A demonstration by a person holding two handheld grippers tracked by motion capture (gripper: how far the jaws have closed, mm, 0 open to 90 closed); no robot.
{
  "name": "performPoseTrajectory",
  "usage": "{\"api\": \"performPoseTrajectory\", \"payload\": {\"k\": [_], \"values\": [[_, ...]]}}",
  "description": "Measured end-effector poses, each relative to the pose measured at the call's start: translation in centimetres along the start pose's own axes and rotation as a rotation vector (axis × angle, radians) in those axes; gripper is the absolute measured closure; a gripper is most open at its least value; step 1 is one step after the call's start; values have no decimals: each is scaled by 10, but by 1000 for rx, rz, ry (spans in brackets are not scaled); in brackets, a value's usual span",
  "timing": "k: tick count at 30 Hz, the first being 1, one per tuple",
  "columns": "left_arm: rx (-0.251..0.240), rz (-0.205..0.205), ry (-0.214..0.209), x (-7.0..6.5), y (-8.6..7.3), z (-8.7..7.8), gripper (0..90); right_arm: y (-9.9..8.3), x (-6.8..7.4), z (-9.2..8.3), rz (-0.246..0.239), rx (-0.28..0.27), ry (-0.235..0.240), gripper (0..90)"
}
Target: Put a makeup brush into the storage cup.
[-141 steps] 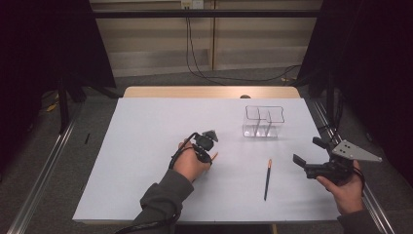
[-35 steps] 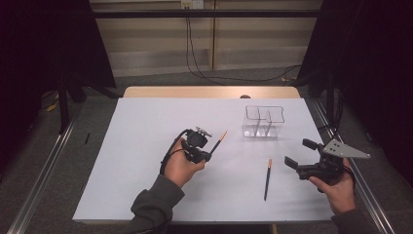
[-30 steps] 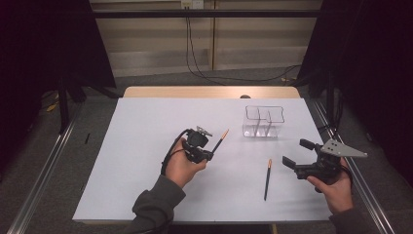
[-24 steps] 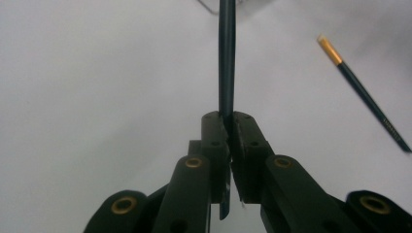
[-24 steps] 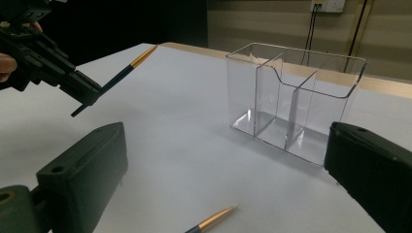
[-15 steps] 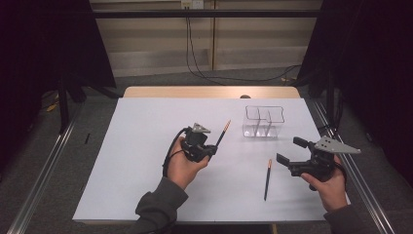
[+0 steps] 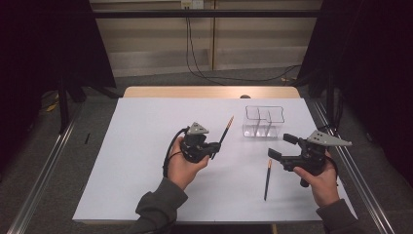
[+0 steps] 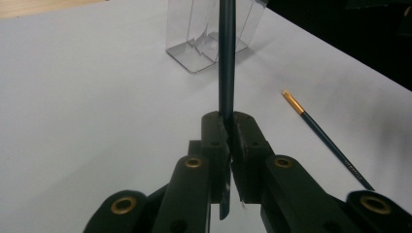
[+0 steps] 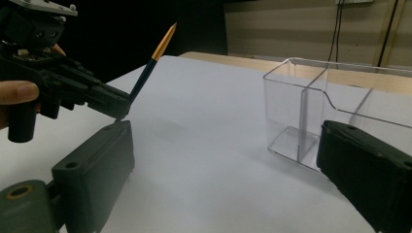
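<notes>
Now our left gripper (image 7: 210, 148) pinches one pencil (image 7: 225, 132), tip slanting up toward the clear holder (image 7: 263, 122) just beyond — right gripper (image 7: 281, 146) spread wide, empty.

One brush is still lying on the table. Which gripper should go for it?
Probably the right gripper: its jaws stand open, nothing between them, right beside the lying brush. The left gripper is shut on the other brush.
</notes>
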State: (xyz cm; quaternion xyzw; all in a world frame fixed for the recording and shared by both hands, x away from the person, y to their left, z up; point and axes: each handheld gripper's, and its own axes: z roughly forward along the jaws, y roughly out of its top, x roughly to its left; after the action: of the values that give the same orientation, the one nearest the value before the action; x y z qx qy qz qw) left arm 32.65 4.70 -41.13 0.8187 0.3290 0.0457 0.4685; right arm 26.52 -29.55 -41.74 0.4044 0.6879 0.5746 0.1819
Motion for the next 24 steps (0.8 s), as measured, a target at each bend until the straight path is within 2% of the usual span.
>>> {"api": "performPoseTrajectory", "payload": {"k": [2,7,11,14,19,24], "values": [[-11,13,2,-1,-1,0,847,2,2,4,13,2,10,75],[-49,13,-14,-2,0,-3,847,6,6,14,12,-4,45,121],[-64,10,-11,-4,3,-5,847,10,11,21,21,-10,65,147],[-86,22,-23,-7,5,-6,847,12,14,25,30,-20,81,171],[-106,43,-38,-11,8,-6,847,15,18,32,42,-31,107,198],[-112,42,-52,-13,10,-5,847,16,22,36,65,-48,121,242]]}}
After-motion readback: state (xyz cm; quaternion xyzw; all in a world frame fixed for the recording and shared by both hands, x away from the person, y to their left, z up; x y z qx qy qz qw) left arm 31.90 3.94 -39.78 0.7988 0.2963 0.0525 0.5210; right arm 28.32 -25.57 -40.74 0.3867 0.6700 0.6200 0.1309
